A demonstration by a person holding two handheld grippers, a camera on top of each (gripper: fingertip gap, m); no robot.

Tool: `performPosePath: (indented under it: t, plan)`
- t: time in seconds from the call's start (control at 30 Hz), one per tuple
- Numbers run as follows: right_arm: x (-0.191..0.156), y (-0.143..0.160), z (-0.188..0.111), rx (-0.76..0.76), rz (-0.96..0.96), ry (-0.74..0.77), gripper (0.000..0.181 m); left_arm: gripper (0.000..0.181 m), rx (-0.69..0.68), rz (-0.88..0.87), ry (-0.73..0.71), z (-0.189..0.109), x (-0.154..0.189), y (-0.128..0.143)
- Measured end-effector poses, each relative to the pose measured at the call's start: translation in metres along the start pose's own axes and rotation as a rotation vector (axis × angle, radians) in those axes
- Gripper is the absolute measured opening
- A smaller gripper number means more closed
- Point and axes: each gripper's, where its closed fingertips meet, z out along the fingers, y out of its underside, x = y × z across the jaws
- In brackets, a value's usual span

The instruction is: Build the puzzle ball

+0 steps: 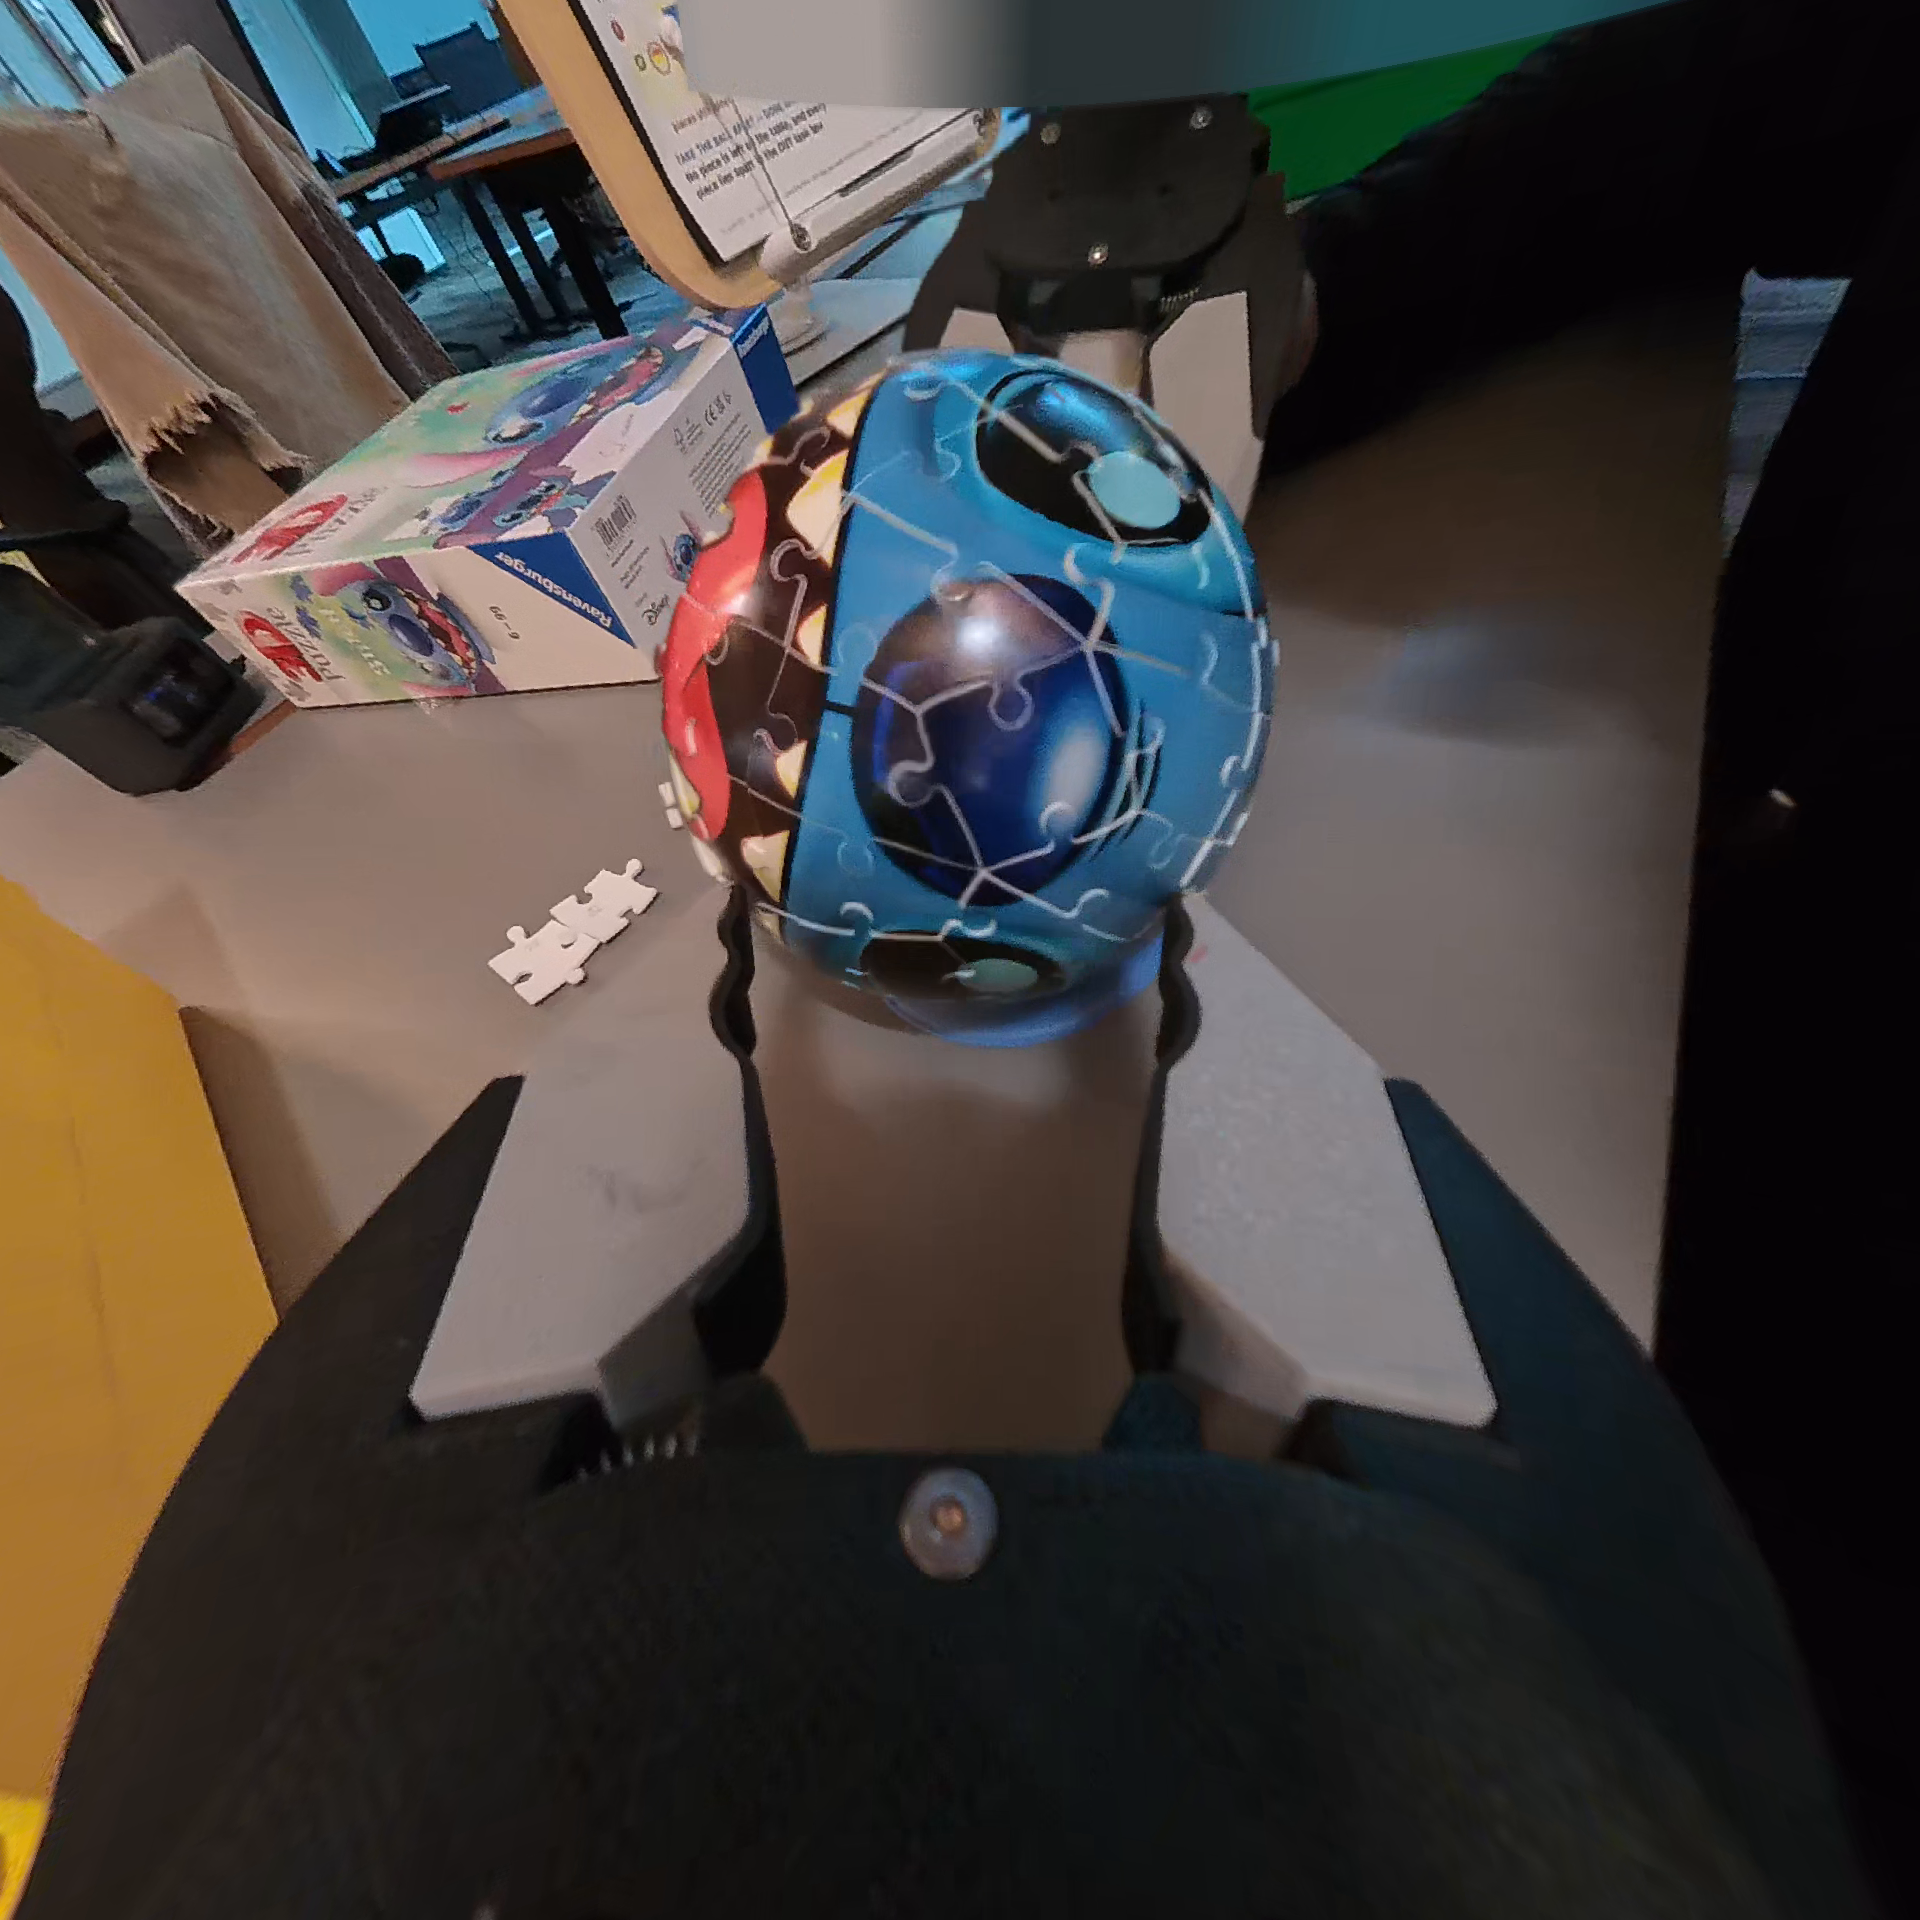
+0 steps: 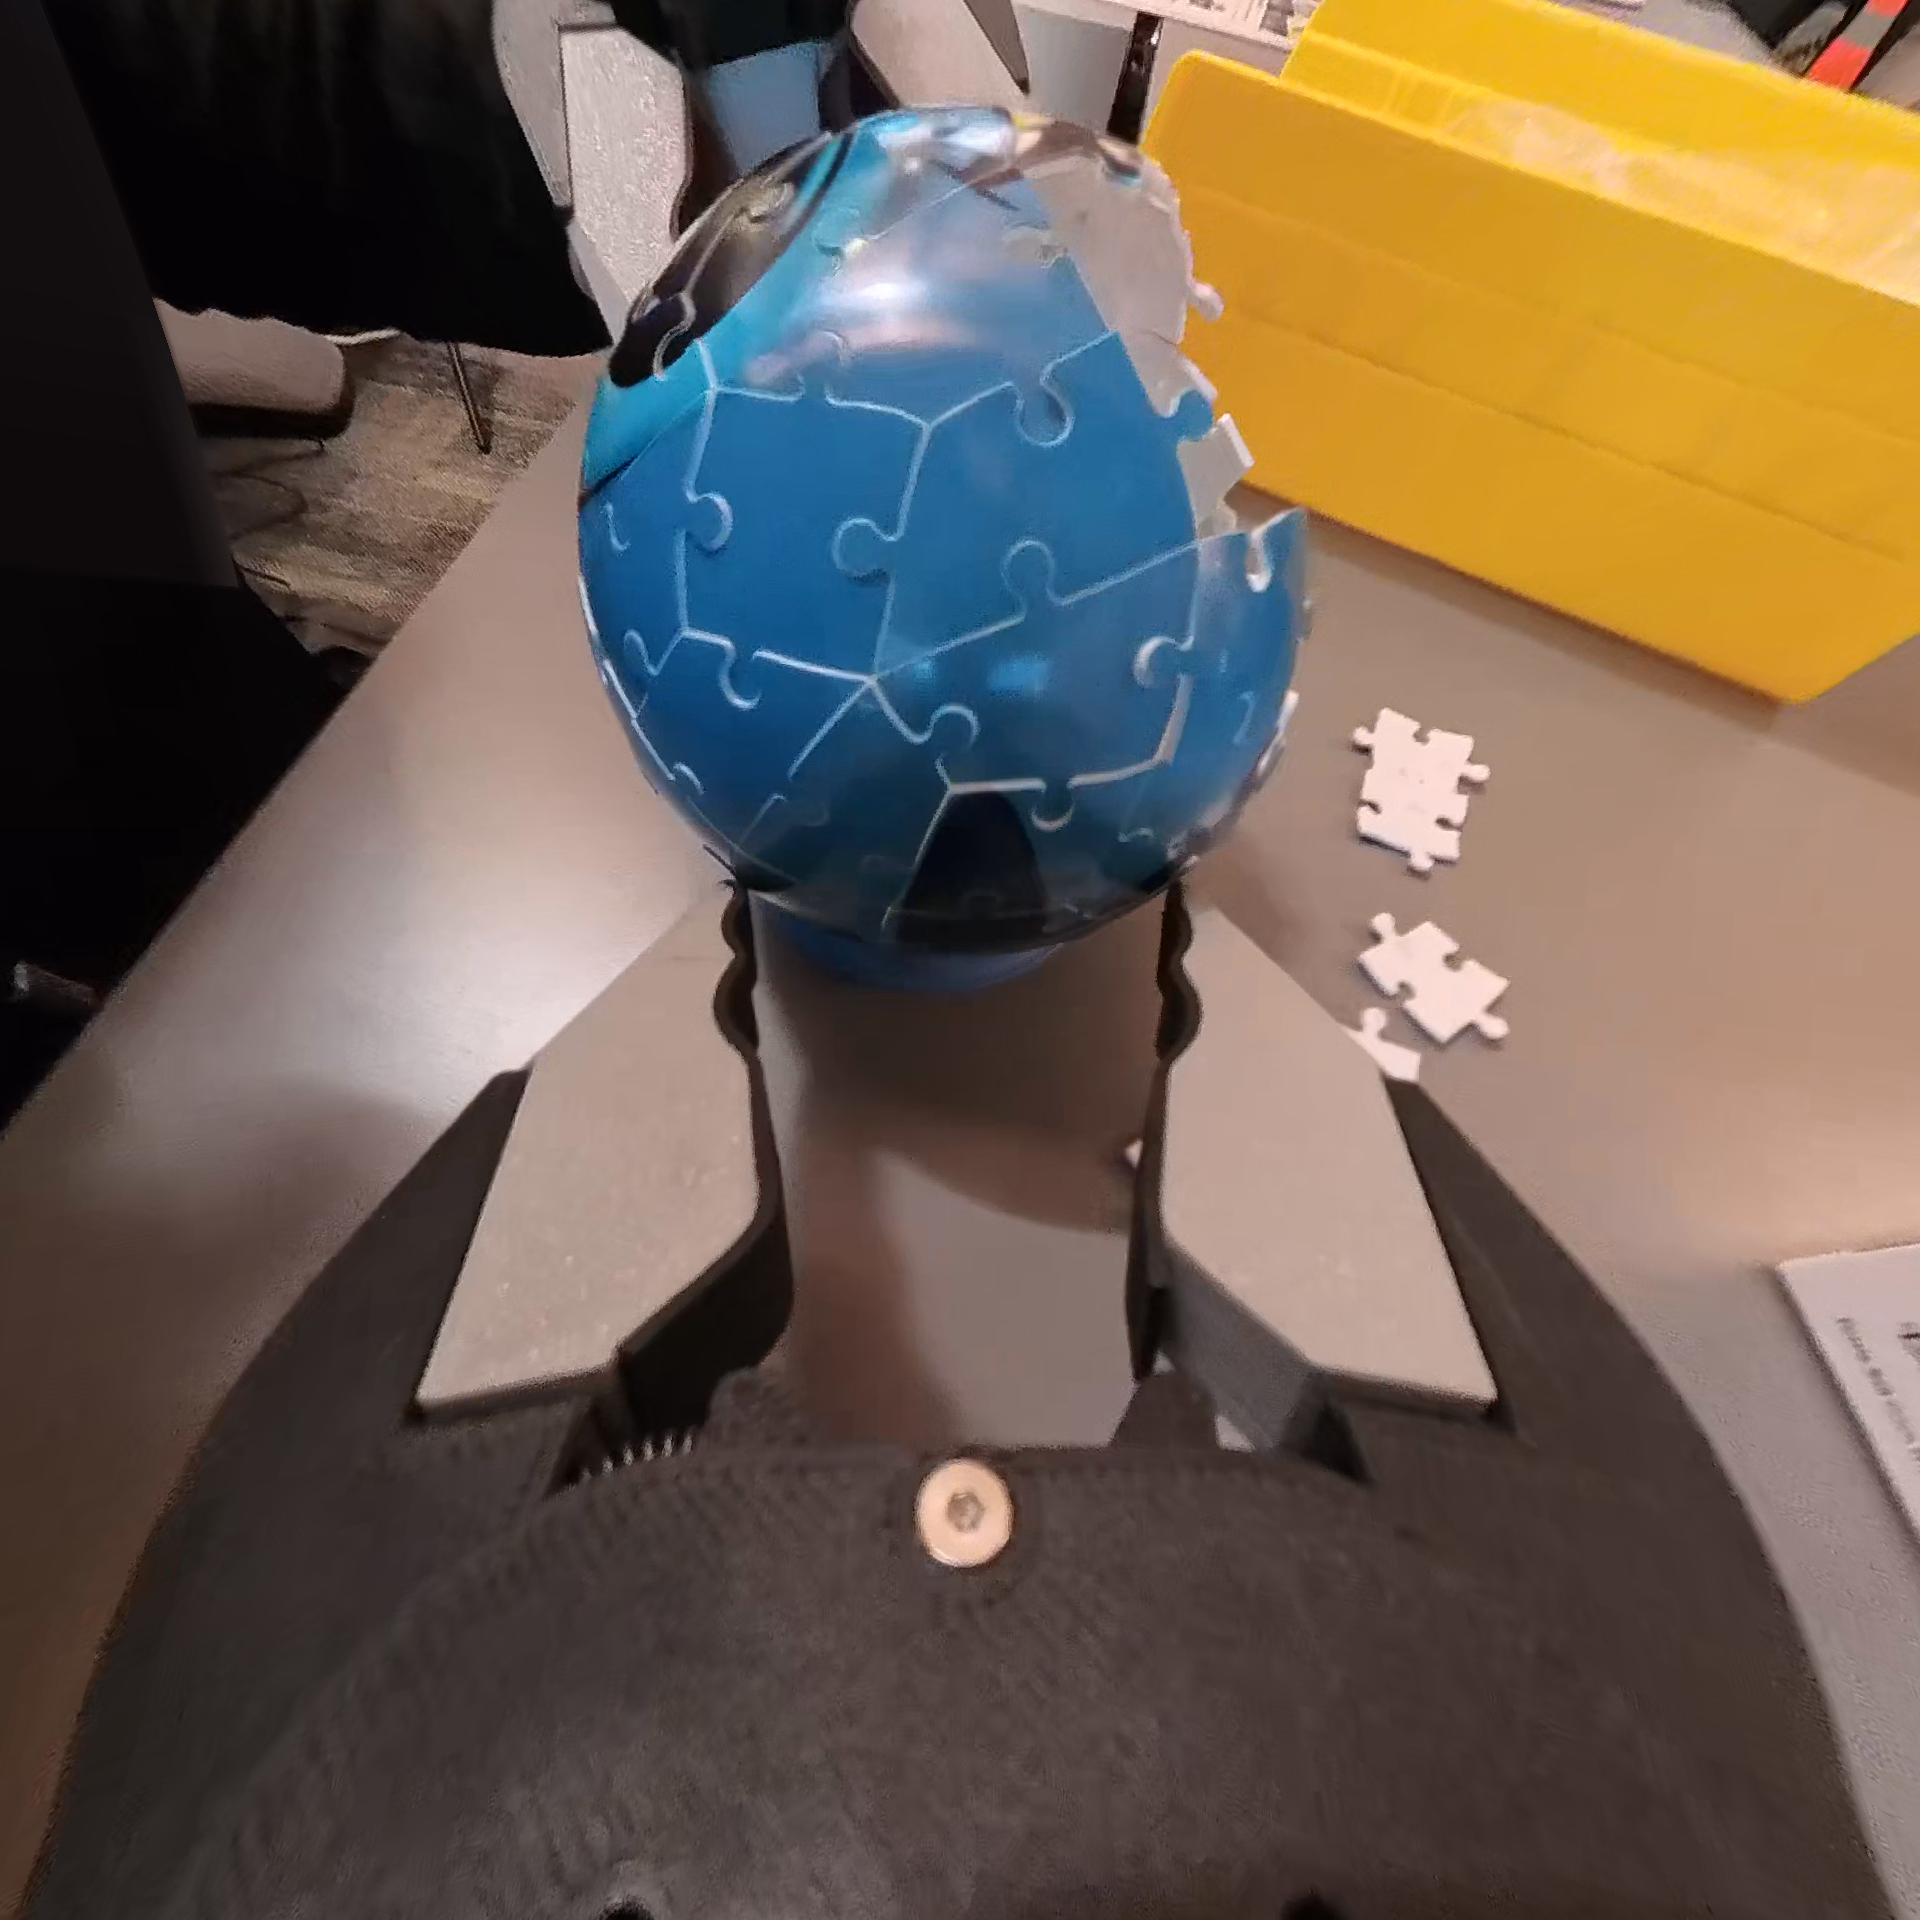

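The puzzle ball (image 1: 966, 707) is mostly blue with dark eyes and a red and black mouth. It sits on a low blue stand (image 1: 1101, 1013) on the grey table. My left gripper (image 1: 956, 966) has its jaws wide, with the tips pressed against the ball's lower near side. My right gripper (image 2: 951, 914) holds the ball (image 2: 894, 582) the same way from the opposite side, and it also shows behind the ball in the left wrist view (image 1: 1101, 312). The ball's edge (image 2: 1184, 312) is jagged and open on one side. Loose white pieces (image 2: 1418, 790) lie face down beside it.
The puzzle box (image 1: 499, 551) lies on its side behind the loose pieces (image 1: 577, 935). A yellow bin (image 2: 1558, 364) stands close to the ball. A tilted instruction board (image 1: 727, 135) stands at the back. A paper sheet (image 2: 1870, 1382) lies near the right gripper. The table edge (image 2: 343, 727) runs along the other side. About 10 cm separates my left fingertips from my right.
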Motion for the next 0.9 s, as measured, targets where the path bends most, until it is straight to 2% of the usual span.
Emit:
performPosePath:
  t: [0.13,0.3,0.47,0.6,0.8,0.9]
  plan:
    - [-0.005,-0.002,-0.001,0.009,0.069,-0.009,0.075,0.076,0.015,0.026,-0.028,-0.005,-0.003,0.001]
    - [0.002,-0.003,-0.011,0.037,0.035,0.001,0.073,0.071,0.02,-0.021,-0.023,-0.008,-0.008,0.007]
    - [0.037,0.009,-0.044,0.042,-0.021,0.114,0.073,0.072,-0.014,-0.039,-0.016,-0.008,-0.011,0.014]
    - [0.053,0.026,-0.06,0.065,0.025,0.117,0.071,0.07,-0.009,-0.069,-0.01,-0.009,-0.014,0.014]
    - [0.045,0.032,-0.055,0.02,-0.032,0.095,0.068,0.073,-0.013,-0.117,0.008,-0.008,-0.017,0.016]
    - [0.045,0.033,-0.053,0.012,-0.055,0.11,0.059,0.076,-0.009,-0.134,0.001,-0.008,-0.019,0.016]
